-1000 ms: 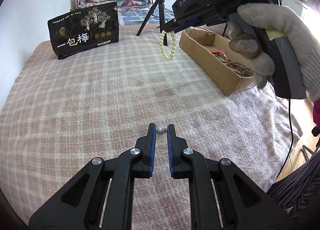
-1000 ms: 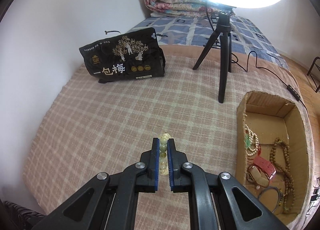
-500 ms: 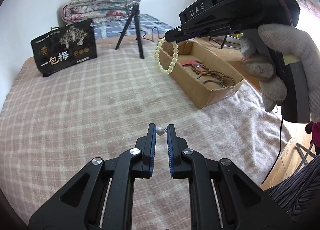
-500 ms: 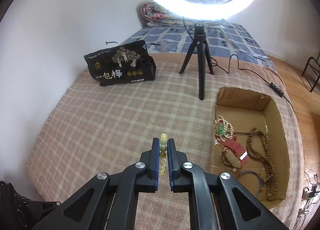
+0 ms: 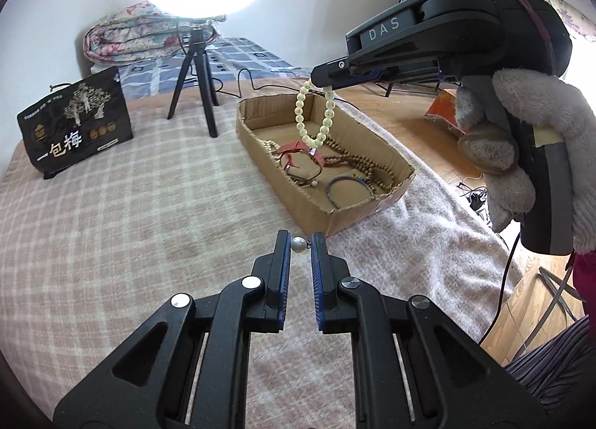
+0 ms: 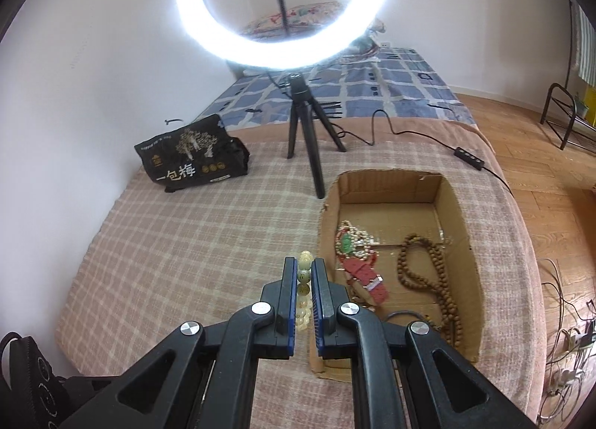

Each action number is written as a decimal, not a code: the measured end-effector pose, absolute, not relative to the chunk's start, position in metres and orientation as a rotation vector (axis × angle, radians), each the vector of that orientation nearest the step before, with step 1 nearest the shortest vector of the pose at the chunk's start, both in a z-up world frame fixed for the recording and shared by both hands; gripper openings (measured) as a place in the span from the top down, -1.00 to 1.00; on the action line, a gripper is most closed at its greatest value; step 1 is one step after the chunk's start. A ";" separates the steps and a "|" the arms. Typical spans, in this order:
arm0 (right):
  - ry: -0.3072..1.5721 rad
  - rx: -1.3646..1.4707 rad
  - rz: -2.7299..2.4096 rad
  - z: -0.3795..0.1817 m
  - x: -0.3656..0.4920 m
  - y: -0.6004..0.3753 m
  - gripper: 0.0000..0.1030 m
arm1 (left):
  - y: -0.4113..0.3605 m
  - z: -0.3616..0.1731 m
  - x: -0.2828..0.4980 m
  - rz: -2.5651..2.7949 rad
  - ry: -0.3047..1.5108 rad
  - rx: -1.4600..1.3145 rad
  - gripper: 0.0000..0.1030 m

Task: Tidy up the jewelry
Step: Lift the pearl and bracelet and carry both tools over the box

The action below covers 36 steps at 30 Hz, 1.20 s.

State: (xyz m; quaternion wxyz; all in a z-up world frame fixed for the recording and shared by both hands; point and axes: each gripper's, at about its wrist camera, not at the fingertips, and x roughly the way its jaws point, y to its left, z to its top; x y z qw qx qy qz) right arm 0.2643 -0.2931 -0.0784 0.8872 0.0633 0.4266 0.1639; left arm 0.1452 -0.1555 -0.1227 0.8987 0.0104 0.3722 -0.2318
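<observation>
My left gripper (image 5: 298,243) is shut on a small silver pearl piece (image 5: 297,243), held above the plaid blanket just short of the cardboard box (image 5: 337,219). My right gripper (image 6: 304,269) is shut on a cream bead bracelet (image 6: 304,267). In the left wrist view the bracelet (image 5: 316,117) hangs from the right gripper (image 5: 323,85) above the far half of the box. The box (image 6: 459,201) holds a brown bead necklace (image 6: 436,272), a red bracelet (image 6: 367,278), a pearl strand with a green stone (image 6: 348,240) and a dark bangle (image 5: 348,190).
A ring light on a black tripod (image 6: 301,123) stands on the blanket behind the box, its cable (image 6: 409,134) trailing right. A black snack bag (image 6: 192,158) stands at the back left. The bed edge and wooden floor (image 6: 551,183) lie right of the box.
My right gripper has carried the bead bracelet to the right, from over the blanket to above the box. My left gripper has swung towards the box with the pearl piece still held.
</observation>
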 end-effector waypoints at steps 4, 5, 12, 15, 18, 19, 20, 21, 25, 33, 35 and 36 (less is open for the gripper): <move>0.886 0.147 0.323 -0.081 0.268 -0.311 0.90 | -0.168 -0.121 0.152 -0.494 0.767 0.027 0.82; 0.885 0.149 0.319 -0.081 0.269 -0.314 0.90 | -0.172 -0.121 0.155 -0.498 0.766 0.029 0.82; 0.882 0.158 0.301 -0.083 0.282 -0.334 0.90 | -0.193 -0.123 0.174 -0.517 0.766 0.039 0.82; 0.883 0.158 0.296 -0.085 0.290 -0.339 0.90 | -0.199 -0.125 0.184 -0.522 0.772 0.033 0.82; 0.883 0.160 0.294 -0.089 0.298 -0.342 0.90 | -0.204 -0.128 0.192 -0.527 0.776 0.034 0.82; 0.883 0.161 0.293 -0.090 0.301 -0.344 0.90 | -0.207 -0.129 0.194 -0.528 0.778 0.035 0.82; 0.882 0.161 0.291 -0.091 0.304 -0.345 0.90 | -0.209 -0.130 0.197 -0.529 0.780 0.036 0.82; 0.883 0.162 0.290 -0.093 0.307 -0.346 0.90 | -0.211 -0.131 0.199 -0.532 0.781 0.036 0.82; 0.890 0.170 0.286 -0.101 0.320 -0.349 0.90 | -0.217 -0.134 0.207 -0.538 0.784 0.041 0.82; 0.903 0.186 0.276 -0.116 0.342 -0.353 0.90 | -0.226 -0.138 0.219 -0.542 0.787 0.059 0.82; 0.906 0.191 0.271 -0.121 0.347 -0.354 0.90 | -0.227 -0.139 0.221 -0.543 0.787 0.064 0.82; 0.908 0.195 0.271 -0.122 0.350 -0.355 0.90 | -0.228 -0.139 0.222 -0.542 0.787 0.067 0.82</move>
